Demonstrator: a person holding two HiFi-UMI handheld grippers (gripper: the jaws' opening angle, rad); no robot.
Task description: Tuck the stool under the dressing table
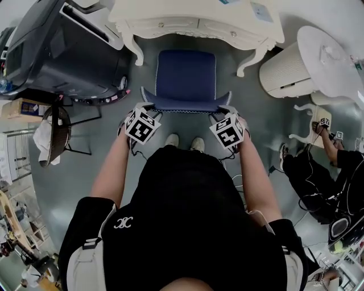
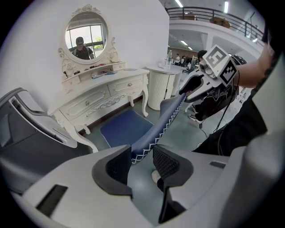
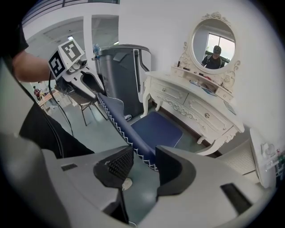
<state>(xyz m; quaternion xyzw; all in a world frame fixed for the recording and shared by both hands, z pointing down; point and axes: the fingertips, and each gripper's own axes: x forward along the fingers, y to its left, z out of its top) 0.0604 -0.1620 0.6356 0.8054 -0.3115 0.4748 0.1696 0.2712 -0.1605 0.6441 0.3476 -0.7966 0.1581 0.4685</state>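
At the near rim of the stool (image 1: 186, 79), the left gripper (image 1: 149, 109) and right gripper (image 1: 224, 111) each pinch a raised corner. Both arms reach forward and steeply down. The seat sits mostly outside the dressing table (image 1: 196, 23). An uneven push could skew it into the right table leg (image 1: 250, 61), or the rim could slip free.

stool (image 1: 186, 79): 1 | dressing table (image 1: 170, 11): 1 | mirror (image 2: 86, 35): 1 | tongs (image 2: 142, 161) (image 3: 144, 167): 2

Even indoor light (ceiling lamps (image 2: 226, 6)); fisheye edges, seemingly sharp.
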